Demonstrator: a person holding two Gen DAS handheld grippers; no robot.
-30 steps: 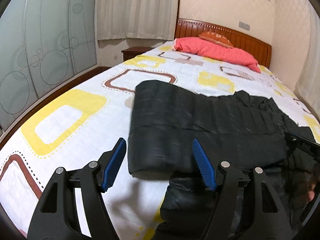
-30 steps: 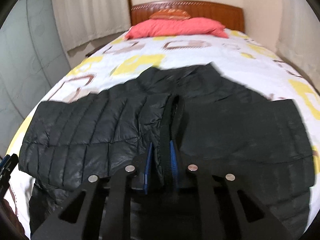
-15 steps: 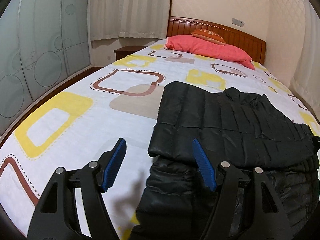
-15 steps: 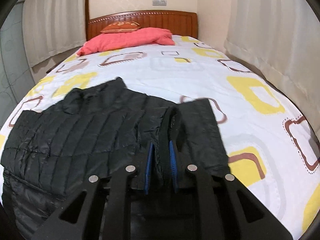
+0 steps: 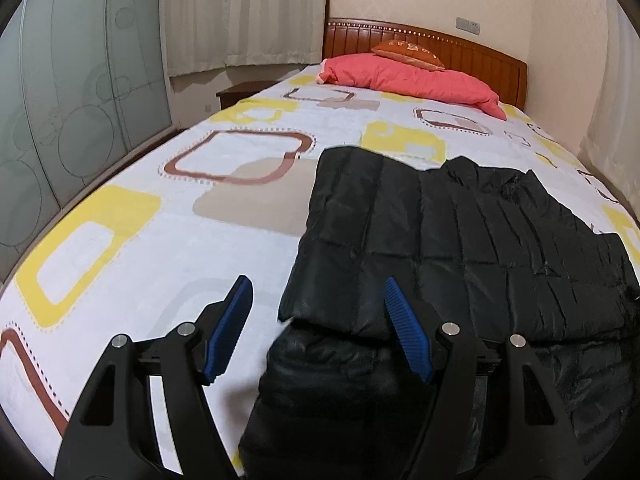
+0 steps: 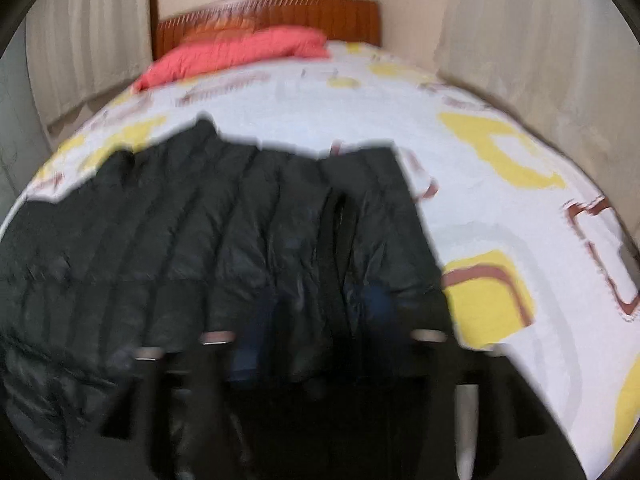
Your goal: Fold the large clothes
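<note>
Left wrist view shows the black puffer jacket (image 5: 460, 240) lying half-folded on the bed (image 5: 240, 200) toward three o'clock, left gripper (image 5: 318, 330) wide and empty, right gripper (image 6: 312, 320) too blurred to tell; slippery padding could spring the fold open.

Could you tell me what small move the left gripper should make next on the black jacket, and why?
Probably ease the left gripper forward and close on the black down jacket: its fingers stand open and empty at the folded edge, while the right view is too blurred to judge.
</note>
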